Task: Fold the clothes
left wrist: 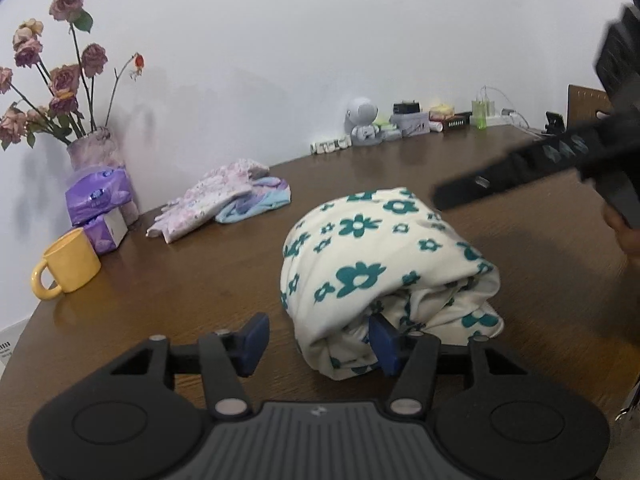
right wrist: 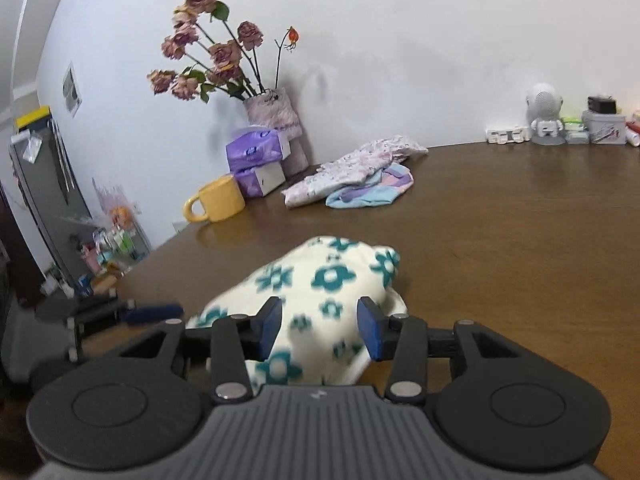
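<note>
- The flowered garment (left wrist: 384,276) lies in a folded bundle on the brown table (left wrist: 200,272), near the front edge.
- The left gripper (left wrist: 320,344) has its jaws apart; one pad is tucked into the open end of the bundle, the other stands free beside it, so nothing is pinched.
- The right gripper (right wrist: 320,328) hovers over the same bundle with jaws apart; the cloth shows between them, but I judge they do not press it.
- Risk: if the left gripper pulls away carelessly, the tucked pad can catch a layer and open the fold.
- Risk: the bundle looks soft and bulky, so it may spring loose by itself.
- A yellow mug (left wrist: 66,264), tissue packs (left wrist: 98,200) and a vase of dried roses (left wrist: 90,148) stand at the left.
- Two more small garments (left wrist: 224,204) wait further back; nothing blocks the way to them.
</note>
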`<state>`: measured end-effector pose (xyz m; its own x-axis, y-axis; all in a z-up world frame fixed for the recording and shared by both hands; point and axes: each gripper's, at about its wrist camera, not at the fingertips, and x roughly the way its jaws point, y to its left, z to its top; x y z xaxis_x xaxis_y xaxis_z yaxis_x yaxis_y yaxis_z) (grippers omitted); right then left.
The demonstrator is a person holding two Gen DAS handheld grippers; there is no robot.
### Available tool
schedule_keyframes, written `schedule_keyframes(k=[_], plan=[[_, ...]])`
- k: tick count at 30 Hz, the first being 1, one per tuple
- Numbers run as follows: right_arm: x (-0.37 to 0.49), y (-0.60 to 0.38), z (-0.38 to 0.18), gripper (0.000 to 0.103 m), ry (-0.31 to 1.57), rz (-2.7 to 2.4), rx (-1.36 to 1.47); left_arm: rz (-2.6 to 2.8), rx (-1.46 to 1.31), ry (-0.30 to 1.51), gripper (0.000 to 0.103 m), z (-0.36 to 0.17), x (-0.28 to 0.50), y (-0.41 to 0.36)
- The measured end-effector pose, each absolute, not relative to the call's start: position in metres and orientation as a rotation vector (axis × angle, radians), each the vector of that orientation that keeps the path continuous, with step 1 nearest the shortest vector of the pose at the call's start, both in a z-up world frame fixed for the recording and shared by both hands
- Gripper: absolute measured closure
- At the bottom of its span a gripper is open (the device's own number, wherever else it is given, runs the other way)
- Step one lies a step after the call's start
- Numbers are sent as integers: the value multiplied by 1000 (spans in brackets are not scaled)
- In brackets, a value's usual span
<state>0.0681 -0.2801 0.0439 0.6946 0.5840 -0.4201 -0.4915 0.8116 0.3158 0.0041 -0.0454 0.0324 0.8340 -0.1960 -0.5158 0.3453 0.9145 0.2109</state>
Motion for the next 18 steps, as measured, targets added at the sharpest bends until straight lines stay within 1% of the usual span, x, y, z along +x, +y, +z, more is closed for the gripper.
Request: schedule_keyframes(k=[1,3,4,8,10,12,16,18], plan=[[74,-276,43,61,527,607,187,-290,304,511,50,31,6,-45],[83,-265,40,63,529,609,161,-292,306,516,67,29,10,-43],[84,-260,37,63,541,615,144,-295,307,520,80,28,12,-41],[80,-240,31,68,576,614,56,-278,321,533,80,26,28,-30],[71,-233,32,68,592,629,38,-265,294,553,79,27,44,-20],[64,-224,33,68,601,658,28,-245,226,584,75,28,63,-5],[55,-225,42,68,600,745,97,-201,35,627,56,37,76,28],[55,-238,50,65,559,698,119,-217,-39,610,49,41,65,42]])
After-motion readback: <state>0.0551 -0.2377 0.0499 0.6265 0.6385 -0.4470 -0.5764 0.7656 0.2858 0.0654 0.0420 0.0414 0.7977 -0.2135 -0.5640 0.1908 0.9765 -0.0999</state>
